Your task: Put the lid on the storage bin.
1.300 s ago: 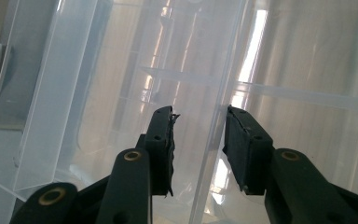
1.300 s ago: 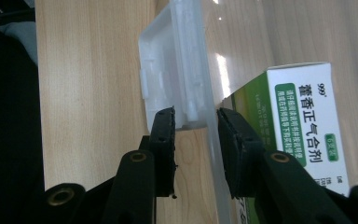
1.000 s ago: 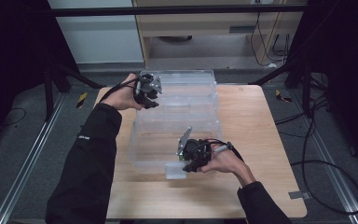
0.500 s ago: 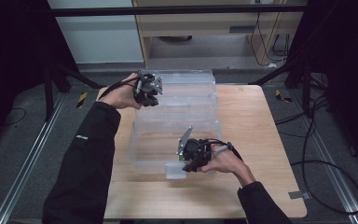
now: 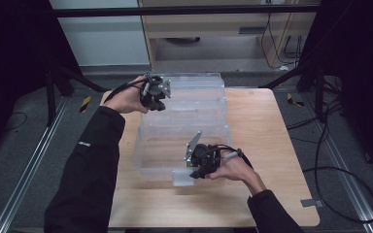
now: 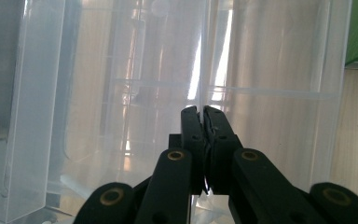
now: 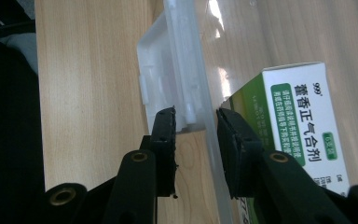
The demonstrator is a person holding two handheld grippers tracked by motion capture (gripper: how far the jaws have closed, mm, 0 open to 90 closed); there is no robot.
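Fingers [image 6: 203, 122] pinch the clear bin's [image 5: 184, 124] wall, seemingly between them.

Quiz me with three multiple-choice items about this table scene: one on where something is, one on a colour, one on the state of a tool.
1. Where is the left gripper?
A. At the far left corner of the clear plastic bin
B. On the floor
C. At the table's right edge

2. What colours is the medicine box inside the bin?
A. Red and black
B. Green and white
C. Blue and yellow

3. How do the left gripper's jaws stand?
A. Wide open, well clear of the bin
B. Closed on the bin's thin clear wall
C. Closed on a cable

Answers:
1. A: the high view shows it at the bin's far left corner.
2. B: the right gripper view shows a white box with green panels.
3. B: the left gripper view shows the jaws, which have just been closing, pinched together on the wall's edge.
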